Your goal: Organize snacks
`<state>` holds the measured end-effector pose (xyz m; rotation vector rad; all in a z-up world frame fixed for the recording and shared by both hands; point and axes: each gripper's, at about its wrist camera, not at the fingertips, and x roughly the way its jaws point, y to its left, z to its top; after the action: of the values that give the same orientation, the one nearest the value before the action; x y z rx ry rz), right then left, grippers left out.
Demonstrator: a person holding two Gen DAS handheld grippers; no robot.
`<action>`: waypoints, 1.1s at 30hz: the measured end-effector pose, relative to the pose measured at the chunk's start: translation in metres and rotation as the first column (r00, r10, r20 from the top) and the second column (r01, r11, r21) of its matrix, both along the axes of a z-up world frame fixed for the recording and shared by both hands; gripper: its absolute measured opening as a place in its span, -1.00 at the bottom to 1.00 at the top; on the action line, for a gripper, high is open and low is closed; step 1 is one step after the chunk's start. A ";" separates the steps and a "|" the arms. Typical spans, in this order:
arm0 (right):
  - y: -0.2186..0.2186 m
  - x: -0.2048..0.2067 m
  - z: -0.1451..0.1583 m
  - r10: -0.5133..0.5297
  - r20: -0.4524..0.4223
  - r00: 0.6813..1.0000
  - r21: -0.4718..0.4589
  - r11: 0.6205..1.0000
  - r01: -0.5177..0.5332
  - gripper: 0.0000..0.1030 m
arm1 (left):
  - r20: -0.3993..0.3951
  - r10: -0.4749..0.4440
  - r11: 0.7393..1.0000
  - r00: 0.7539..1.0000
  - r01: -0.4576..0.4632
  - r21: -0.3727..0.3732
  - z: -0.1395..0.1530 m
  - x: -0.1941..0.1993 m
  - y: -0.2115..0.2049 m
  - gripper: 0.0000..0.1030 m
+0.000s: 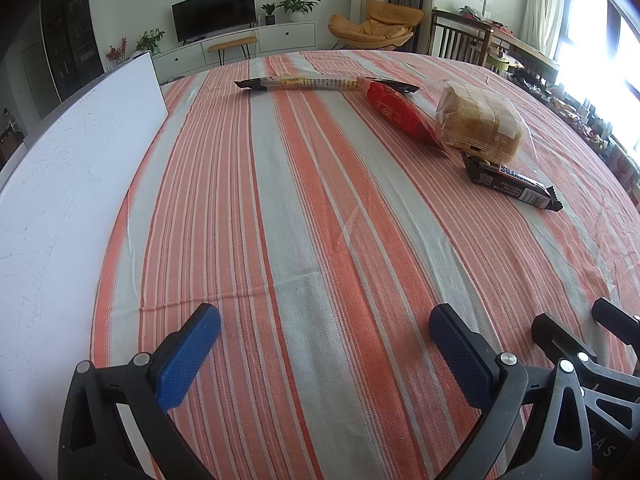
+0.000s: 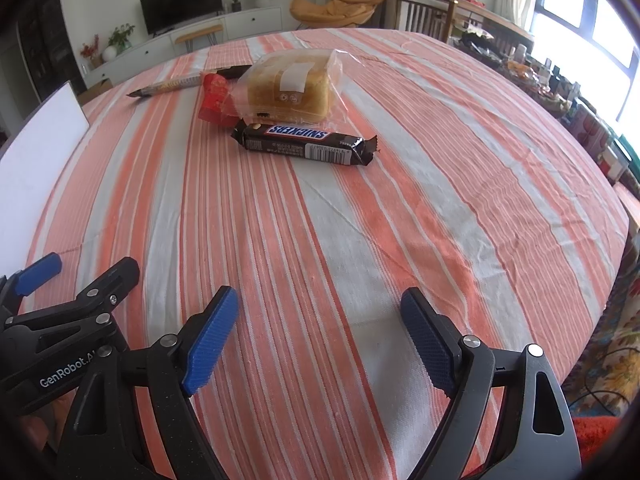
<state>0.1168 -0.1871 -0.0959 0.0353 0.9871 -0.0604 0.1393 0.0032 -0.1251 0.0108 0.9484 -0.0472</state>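
Several snacks lie together on the far part of the striped tablecloth [image 1: 304,208]. A dark Snickers bar [image 2: 305,142] [image 1: 514,186] is nearest. Behind it sits bread in a clear bag [image 2: 292,88] [image 1: 478,124], flanked by a red packet [image 2: 214,96] [image 1: 396,114] and a long thin stick pack [image 1: 316,82] [image 2: 172,86]. My left gripper [image 1: 324,316] stands open over bare cloth at the near edge. To its right my right gripper [image 2: 320,300] [image 1: 576,324] is open too, nothing between its blue pads [image 2: 212,338].
A white board [image 1: 68,184] [image 2: 38,148] lies along the table's left side. The cloth-covered table edge [image 2: 622,216] drops off on the right. Beyond the table are a TV cabinet, an orange chair and a cluttered side table by the window.
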 end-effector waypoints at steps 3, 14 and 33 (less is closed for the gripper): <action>-0.001 0.000 0.000 -0.003 0.001 1.000 0.001 1.000 0.003 0.67 | 0.000 0.000 1.000 1.000 0.000 0.000 0.000 0.000 0.000 1.00; -0.002 -0.001 -0.001 0.006 -0.003 1.000 0.004 1.000 -0.006 0.71 | 0.000 0.000 1.000 1.000 0.000 0.001 0.000 0.000 0.000 1.00; 0.001 0.000 -0.001 -0.005 -0.010 1.000 0.005 1.000 0.005 0.72 | 0.000 0.004 1.000 1.000 -0.004 0.002 -0.001 0.001 0.001 1.00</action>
<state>0.1168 -0.1866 -0.0969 0.0424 0.9977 -0.0631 0.1406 0.0044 -0.1261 0.0106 0.9489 -0.0429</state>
